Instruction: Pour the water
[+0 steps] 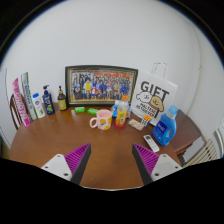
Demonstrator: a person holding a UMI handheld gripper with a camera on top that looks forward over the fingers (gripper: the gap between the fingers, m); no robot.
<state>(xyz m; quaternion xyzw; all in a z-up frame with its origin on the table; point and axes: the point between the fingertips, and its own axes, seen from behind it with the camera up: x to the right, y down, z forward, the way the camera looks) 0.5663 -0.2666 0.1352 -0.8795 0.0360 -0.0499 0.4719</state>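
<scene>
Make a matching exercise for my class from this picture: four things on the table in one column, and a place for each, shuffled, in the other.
Things
1. pink mug
2. framed photo
3. gift bag
4. blue bottle

Places
A. against the wall, behind the mug
B. in front of the gift bag
C. mid-table, left of the yellow cup
D. right of the framed photo

Pairs: 1-C, 2-A, 3-D, 4-B

The claw is open, with nothing between its fingers.
</scene>
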